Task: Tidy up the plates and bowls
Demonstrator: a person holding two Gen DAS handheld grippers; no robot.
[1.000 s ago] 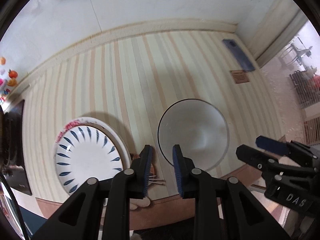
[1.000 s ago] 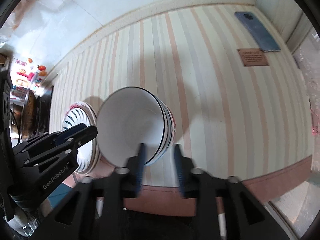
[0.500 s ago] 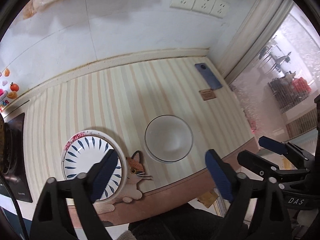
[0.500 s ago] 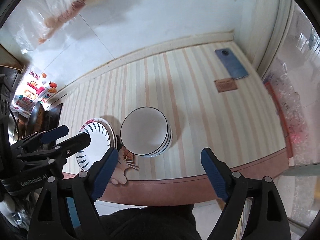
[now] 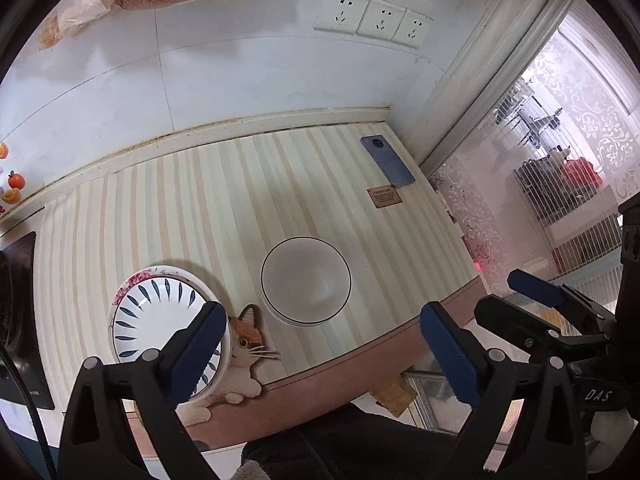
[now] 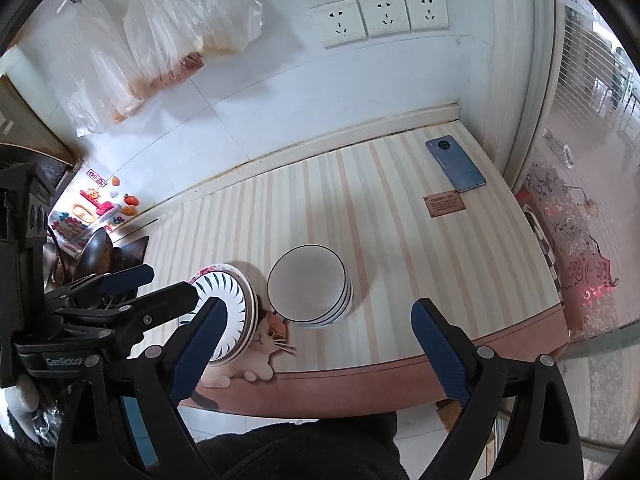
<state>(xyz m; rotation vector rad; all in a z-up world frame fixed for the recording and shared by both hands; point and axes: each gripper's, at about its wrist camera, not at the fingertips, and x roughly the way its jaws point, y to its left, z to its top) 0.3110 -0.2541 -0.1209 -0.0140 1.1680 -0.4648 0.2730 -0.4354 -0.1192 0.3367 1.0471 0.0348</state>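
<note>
Both claws are held high above the counter's front edge, tilted down over it, and nothing is gripped by either. The left gripper [image 5: 320,344] is seen spread wide, its blue pads [image 5: 198,350] well apart, released and empty. The right gripper [image 6: 316,350] is likewise splayed, blue fingertips [image 6: 438,350] far from each other, with nothing between them. Each claw is caught in the other's view: the right one at the right edge of the left wrist view, the left one at the left edge of the right wrist view.

Below them, close to the front edge of the counter [image 6: 400,240], a cat-shaped mat [image 5: 244,344] is laid. Partly on it, towards the front left corner, a stack of plates [image 5: 160,316] is set, a blue-petal plate on top and a floral rim showing beneath. Just beside it to the right, a stack of bowls [image 6: 310,292] with dark rims is standing upright, apart from the plates.

Farther back, near the right edge, a small brown label [image 6: 446,204] is seen, and beyond it a phone [image 6: 456,164] is lying by the back right corner. On the wall behind, three sockets [image 6: 384,16] are mounted, and plastic bags [image 6: 168,40] are hung to the left
</note>
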